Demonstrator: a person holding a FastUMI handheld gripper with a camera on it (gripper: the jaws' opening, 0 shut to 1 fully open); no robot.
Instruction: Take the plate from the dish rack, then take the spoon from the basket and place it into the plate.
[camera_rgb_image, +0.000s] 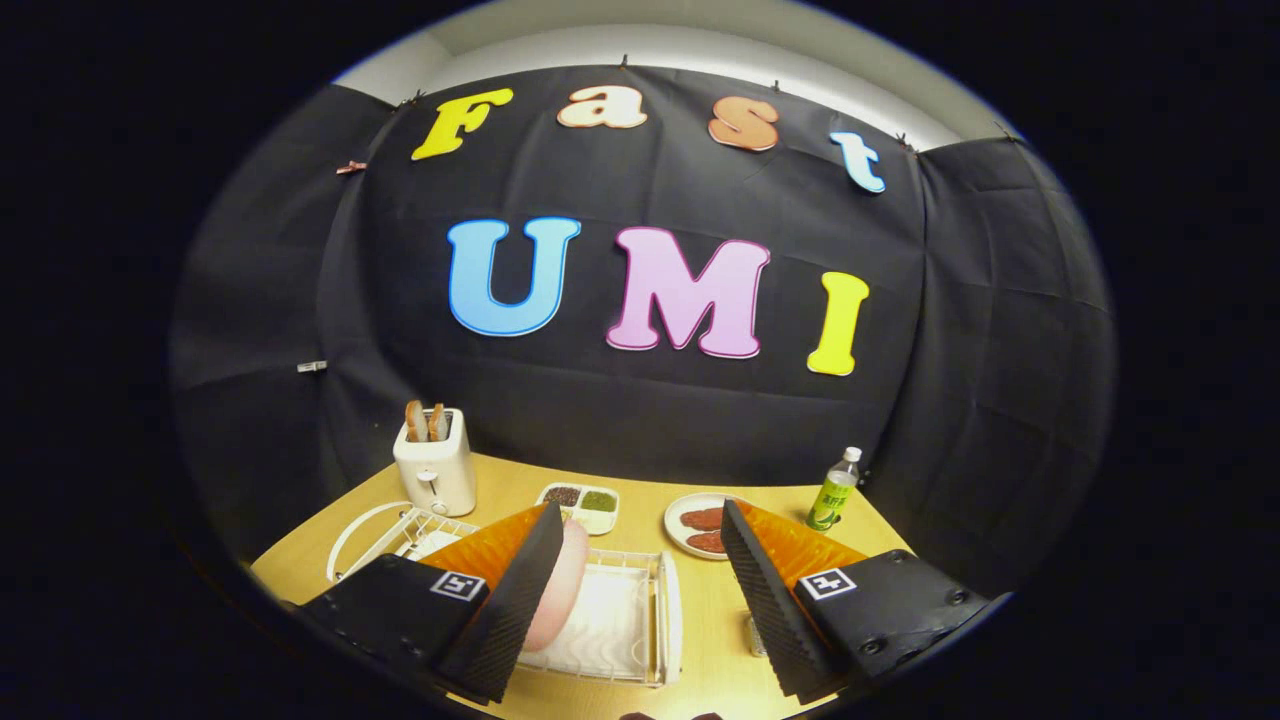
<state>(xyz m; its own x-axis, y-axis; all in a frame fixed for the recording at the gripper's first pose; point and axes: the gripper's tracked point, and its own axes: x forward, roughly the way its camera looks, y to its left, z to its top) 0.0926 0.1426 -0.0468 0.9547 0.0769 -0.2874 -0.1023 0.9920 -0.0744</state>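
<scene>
Left to right on the table (700, 620). White toaster (435, 465) at far left, two slices of bread (426, 421) standing in its slots. Ahead of it a white wire basket (400, 530); contents hidden behind the left finger, spoon not made out. Next, the white dish rack (625, 620), with the pink plate (560, 585) standing on edge in it, just beside the left finger's inner face; contact cannot be told. Beyond the rack, a small divided dish (580, 505) with dark and green fillings in separate compartments. Further right, a white plate (690, 525) with reddish-brown pieces on it, partly behind the right finger. Green bottle (835, 490) at far right, upright.

Gripper (640, 585): fingers spread wide, nothing held. The gap sits over the rack.

Step in hand, as judged: take the pink plate; not yet grasped.

Risks:
- The plate sits off to the left of the gap. Closing from here would likely let the left finger push it over or against the wires.
- A thin upright rim may slip or swing when pinched.
- Rack may lift or drag if the plate catches.
</scene>
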